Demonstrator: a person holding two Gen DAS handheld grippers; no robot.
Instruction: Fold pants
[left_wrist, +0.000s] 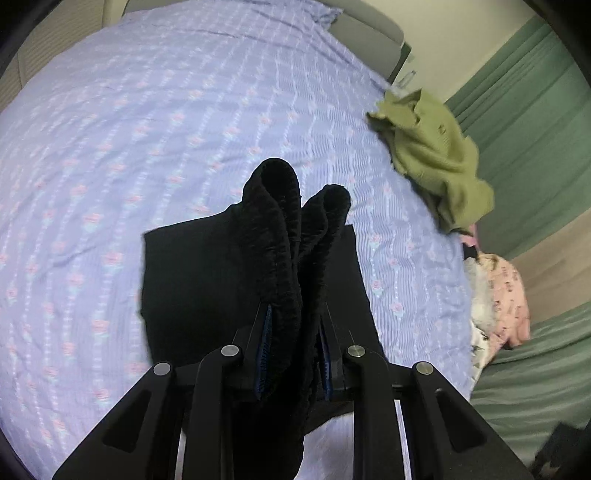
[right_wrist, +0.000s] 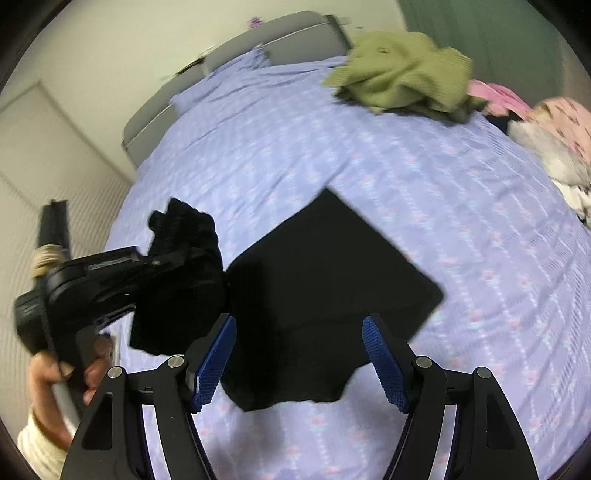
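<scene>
Black pants lie partly folded on the purple bedspread. My left gripper is shut on the bunched elastic waistband of the pants and holds it up above the flat folded part. In the right wrist view the left gripper shows at the left, gripping the raised waistband. My right gripper is open and empty, hovering just above the near edge of the pants.
A crumpled olive-green garment lies at the bed's far edge, also in the left wrist view. Pink and white clothes are piled at the right. A grey headboard and green curtain border the bed.
</scene>
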